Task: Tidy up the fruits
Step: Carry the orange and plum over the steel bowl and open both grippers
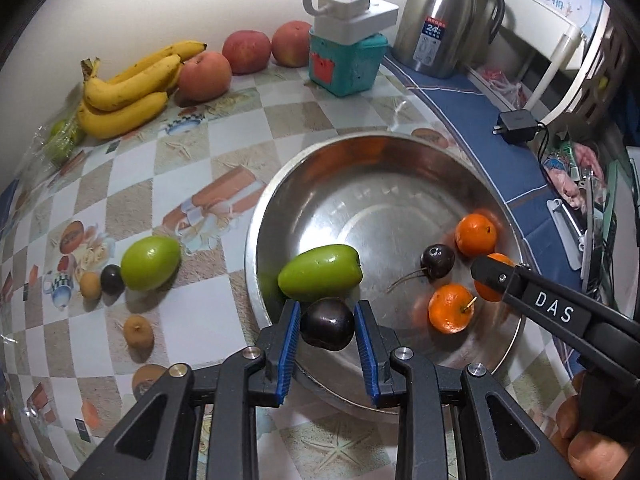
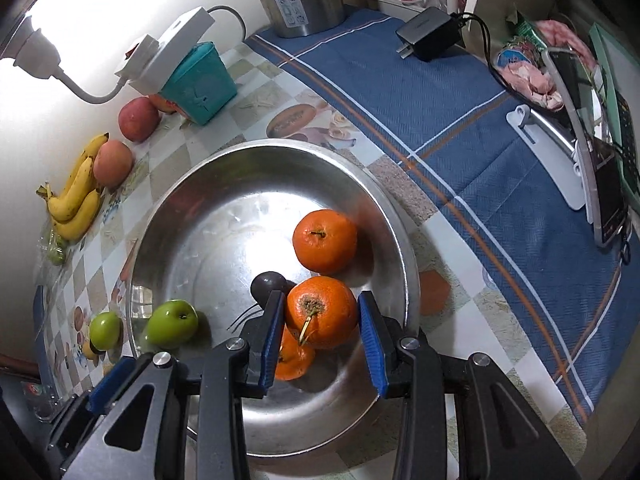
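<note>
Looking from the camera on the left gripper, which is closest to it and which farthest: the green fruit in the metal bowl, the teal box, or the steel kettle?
1. Green fruit: in the metal bowl, just beyond the left gripper and the dark plum it holds.
2. Teal box: past the bowl, near the wall.
3. Steel kettle: farthest, back right on the blue cloth.

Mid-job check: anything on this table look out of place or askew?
One oddity: the white power strip sits tilted on top of the teal box, overhanging it, an unsteady perch. The fruit looks intact and nothing has spilled.
</note>
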Demonstrator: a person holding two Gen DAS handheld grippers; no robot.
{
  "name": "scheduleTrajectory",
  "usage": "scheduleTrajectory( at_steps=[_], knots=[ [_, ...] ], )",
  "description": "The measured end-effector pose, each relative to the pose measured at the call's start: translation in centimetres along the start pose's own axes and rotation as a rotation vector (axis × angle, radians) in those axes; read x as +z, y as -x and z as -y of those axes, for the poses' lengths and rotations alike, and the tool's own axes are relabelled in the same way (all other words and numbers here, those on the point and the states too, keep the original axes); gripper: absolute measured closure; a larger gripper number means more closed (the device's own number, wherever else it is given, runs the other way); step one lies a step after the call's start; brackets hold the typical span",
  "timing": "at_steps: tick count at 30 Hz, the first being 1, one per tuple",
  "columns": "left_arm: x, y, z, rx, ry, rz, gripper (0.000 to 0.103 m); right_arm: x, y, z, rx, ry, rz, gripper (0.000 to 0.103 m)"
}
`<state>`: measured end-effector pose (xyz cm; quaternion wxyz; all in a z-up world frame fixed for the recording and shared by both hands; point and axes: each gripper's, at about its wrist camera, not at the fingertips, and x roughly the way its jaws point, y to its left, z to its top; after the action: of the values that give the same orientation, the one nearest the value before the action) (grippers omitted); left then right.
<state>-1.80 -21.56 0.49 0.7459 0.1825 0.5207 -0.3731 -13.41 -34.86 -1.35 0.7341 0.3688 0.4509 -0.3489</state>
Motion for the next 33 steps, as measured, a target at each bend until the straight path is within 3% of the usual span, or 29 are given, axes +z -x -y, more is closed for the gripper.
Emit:
scheduleTrajectory(
  at_steps=[26,32,33],
  knots=[
    [-0.3,-1.5,-0.4,-0.001,0.022,-0.054,0.072,0.0,-1.2,0.4,-0.020,-0.019,-0.030,0.064],
    [-0.3,-1.4,-0.5,-0.009,0.026,-0.054,0.071,0.1,-0.9,0.4,-0.036,-0.019,-0.020,0.064],
    [-0.3,-1.4,-0.4,-0.012,0.026,-0.054,0.067,0.1,-0.8,0.5,-0.037,-0.021,-0.018,0.064]
  ],
)
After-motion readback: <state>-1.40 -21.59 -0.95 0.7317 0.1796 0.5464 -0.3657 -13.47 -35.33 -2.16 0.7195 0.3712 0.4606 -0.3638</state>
